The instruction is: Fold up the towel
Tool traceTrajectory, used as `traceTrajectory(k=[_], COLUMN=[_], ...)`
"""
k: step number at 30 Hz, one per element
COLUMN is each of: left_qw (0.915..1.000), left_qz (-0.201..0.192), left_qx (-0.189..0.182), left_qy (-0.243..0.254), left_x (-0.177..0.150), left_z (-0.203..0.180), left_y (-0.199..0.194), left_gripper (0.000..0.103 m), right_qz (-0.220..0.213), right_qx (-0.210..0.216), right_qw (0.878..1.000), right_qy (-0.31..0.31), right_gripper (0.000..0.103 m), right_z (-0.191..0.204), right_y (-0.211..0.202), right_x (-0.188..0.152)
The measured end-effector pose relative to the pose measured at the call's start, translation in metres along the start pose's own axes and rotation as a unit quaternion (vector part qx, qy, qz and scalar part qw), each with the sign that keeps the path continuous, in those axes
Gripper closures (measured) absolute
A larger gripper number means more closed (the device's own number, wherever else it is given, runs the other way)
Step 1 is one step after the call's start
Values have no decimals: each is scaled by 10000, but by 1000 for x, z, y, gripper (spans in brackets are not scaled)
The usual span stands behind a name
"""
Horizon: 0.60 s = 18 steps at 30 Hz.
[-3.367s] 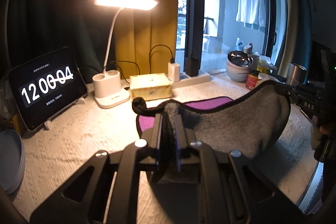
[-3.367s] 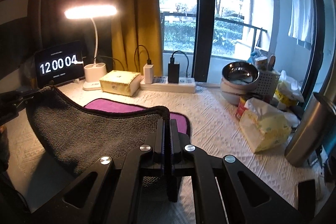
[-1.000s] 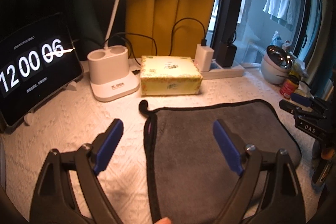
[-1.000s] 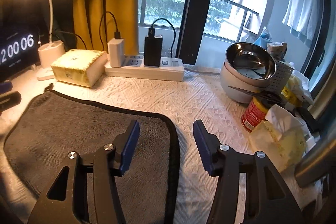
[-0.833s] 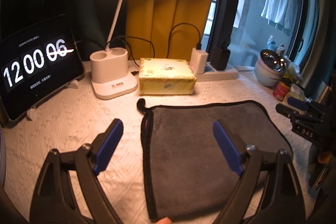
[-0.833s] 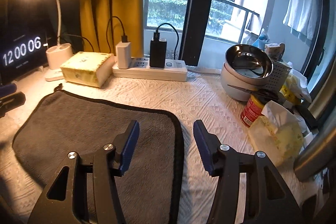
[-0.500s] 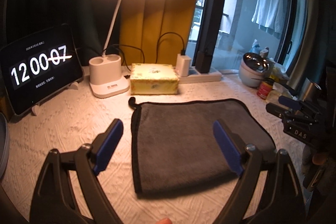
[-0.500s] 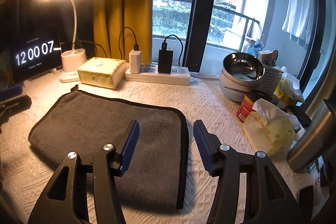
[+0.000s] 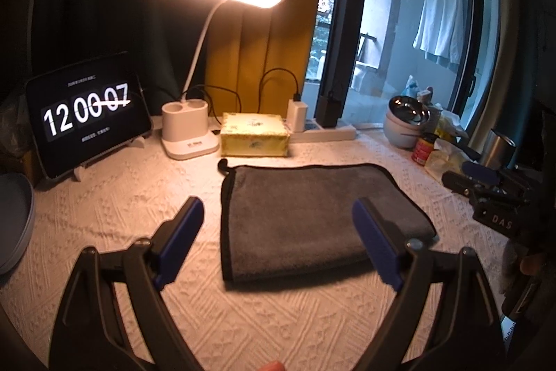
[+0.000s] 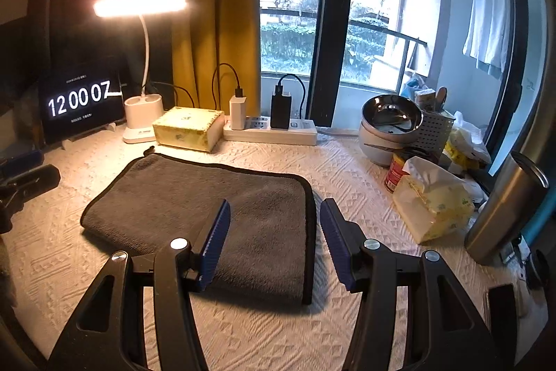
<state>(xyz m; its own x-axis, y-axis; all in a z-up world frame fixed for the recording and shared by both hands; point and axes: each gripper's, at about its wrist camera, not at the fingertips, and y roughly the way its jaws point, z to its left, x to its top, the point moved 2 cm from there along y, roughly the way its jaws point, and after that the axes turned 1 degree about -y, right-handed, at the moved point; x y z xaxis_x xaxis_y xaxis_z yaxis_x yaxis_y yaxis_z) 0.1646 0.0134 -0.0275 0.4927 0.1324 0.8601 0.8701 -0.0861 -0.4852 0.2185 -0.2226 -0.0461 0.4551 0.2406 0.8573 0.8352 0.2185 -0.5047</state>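
Left wrist view: my left fingers [image 9: 274, 242] are spread wide and empty, pulled back since the earlier frame; the folded towel [image 9: 312, 214] lies mid-frame on the worktop [image 9: 114, 197].

Right wrist view: my right fingers [image 10: 274, 242] gape empty, released from the towel [image 10: 208, 204] below them.

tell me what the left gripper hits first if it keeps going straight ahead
Likely the folded grey towel, lying flat between the open left gripper fingers; beyond it sits the yellow box. Height above the table is unclear.
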Motion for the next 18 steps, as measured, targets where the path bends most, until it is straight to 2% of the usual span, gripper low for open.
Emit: traceTrajectory(k=[7, 18], left_qw=[10000, 9994], left_qz=[-43, -330], left_qx=[-20, 10], left_qy=[-41, 54], left_x=[-10, -27], left_z=[-1, -3], left_y=[-13, -43], left_gripper=[14, 14], right_qz=[-72, -39], right_qx=[14, 35], right_qw=[10000, 9999], right_qy=[14, 137], right_gripper=[46, 46], right_z=[2, 6], right_y=[-20, -44], right_x=[-5, -28])
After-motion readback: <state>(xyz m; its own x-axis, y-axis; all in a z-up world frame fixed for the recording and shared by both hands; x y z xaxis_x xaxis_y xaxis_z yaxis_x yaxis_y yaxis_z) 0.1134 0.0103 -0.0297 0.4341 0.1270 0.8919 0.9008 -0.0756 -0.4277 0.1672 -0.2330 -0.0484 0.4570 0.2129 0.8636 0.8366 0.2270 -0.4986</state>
